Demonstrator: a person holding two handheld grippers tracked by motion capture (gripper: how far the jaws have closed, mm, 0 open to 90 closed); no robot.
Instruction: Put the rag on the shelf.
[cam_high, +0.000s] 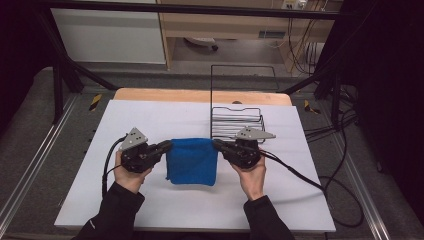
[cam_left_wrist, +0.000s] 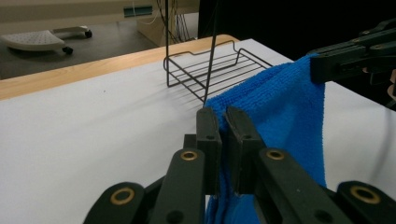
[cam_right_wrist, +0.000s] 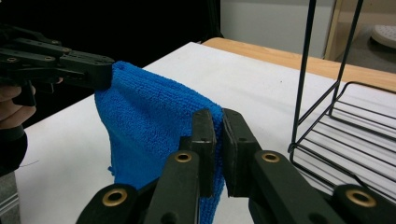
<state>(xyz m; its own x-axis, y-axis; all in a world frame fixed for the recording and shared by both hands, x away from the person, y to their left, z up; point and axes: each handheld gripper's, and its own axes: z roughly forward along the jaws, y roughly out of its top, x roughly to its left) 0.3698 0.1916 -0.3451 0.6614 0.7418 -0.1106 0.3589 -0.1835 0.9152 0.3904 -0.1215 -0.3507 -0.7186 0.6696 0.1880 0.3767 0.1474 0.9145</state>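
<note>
A blue cloth (cam_high: 192, 160) hangs stretched between both grippers above the white table top (cam_high: 150, 120), its lower edge near the surface. My left gripper (cam_high: 167, 145) is shut on the cloth's left upper corner, and my right gripper (cam_high: 218, 144) is shut on the right upper corner. In the left gripper view the cloth (cam_left_wrist: 280, 102) runs from my jaws, where the left gripper (cam_left_wrist: 223, 114) pinches it, across to the other gripper at the upper right. The right gripper view has the cloth (cam_right_wrist: 149, 121) pinched by my right gripper (cam_right_wrist: 217, 116), with the other gripper holding its far corner at the left.
A black wire rack (cam_high: 237, 120) with a tall wire frame stands on the table just behind the right gripper. The wooden table edge (cam_high: 200, 95) lies beyond it. Cables (cam_high: 300, 175) trail off to the right of the right hand.
</note>
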